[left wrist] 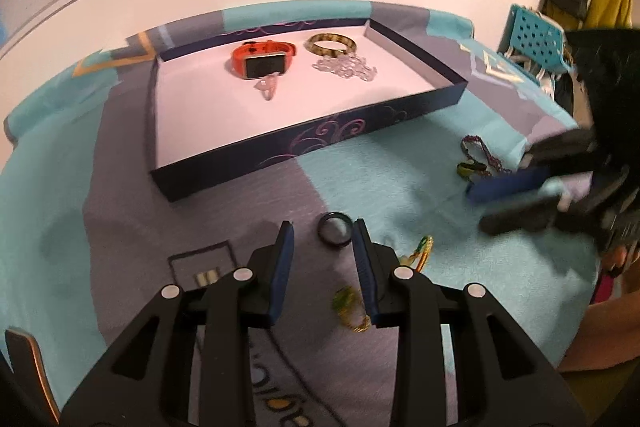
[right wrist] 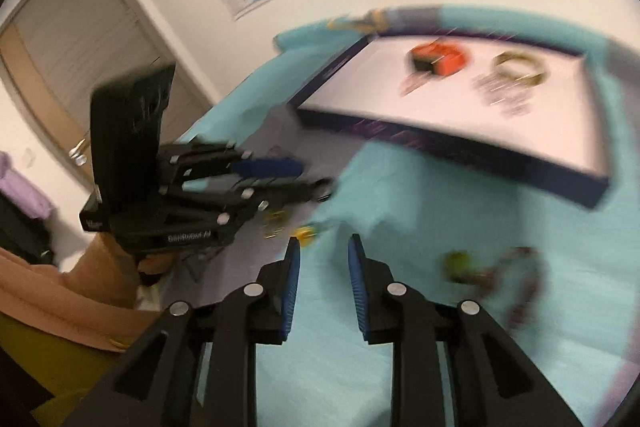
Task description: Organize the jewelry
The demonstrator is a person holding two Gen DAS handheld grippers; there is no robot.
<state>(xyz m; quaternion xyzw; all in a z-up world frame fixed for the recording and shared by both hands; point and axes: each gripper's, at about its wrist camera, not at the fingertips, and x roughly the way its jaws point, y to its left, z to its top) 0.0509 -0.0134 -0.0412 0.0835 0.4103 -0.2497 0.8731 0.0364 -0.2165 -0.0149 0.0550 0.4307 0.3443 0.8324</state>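
As the left wrist view shows, we hold the left gripper [left wrist: 322,229] low over the cloth [left wrist: 400,179], its jaws parted and nothing between them. A dark ring [left wrist: 335,227] lies on the cloth just ahead of the tips, close against the right-hand fingertip. A green-and-gold piece [left wrist: 349,307] lies under the gripper, and a second one [left wrist: 420,254] sits just right of it. Beyond stands the tray [left wrist: 312,143], dark-walled and white-floored. On its floor we see an orange watch [left wrist: 262,61], a small pink piece [left wrist: 267,89] touching the watch's front, a mottled bangle [left wrist: 331,44] and a clear bead string [left wrist: 347,67] just before the bangle. To the right, the right gripper [left wrist: 486,205] reaches in, blurred; near its tips lies a beaded bracelet [left wrist: 482,157].

In the right wrist view, much blurred, our right gripper [right wrist: 323,249] also stands released, holding nothing, above the cloth [right wrist: 340,367]. The bracelet [right wrist: 504,271] lies to the right of its fingers, apart from them. The left gripper [right wrist: 280,175] enters from the left; whether it is parted we cannot tell here. The tray [right wrist: 460,147] lies beyond, with watch [right wrist: 440,61] and bangle [right wrist: 520,69] inside.
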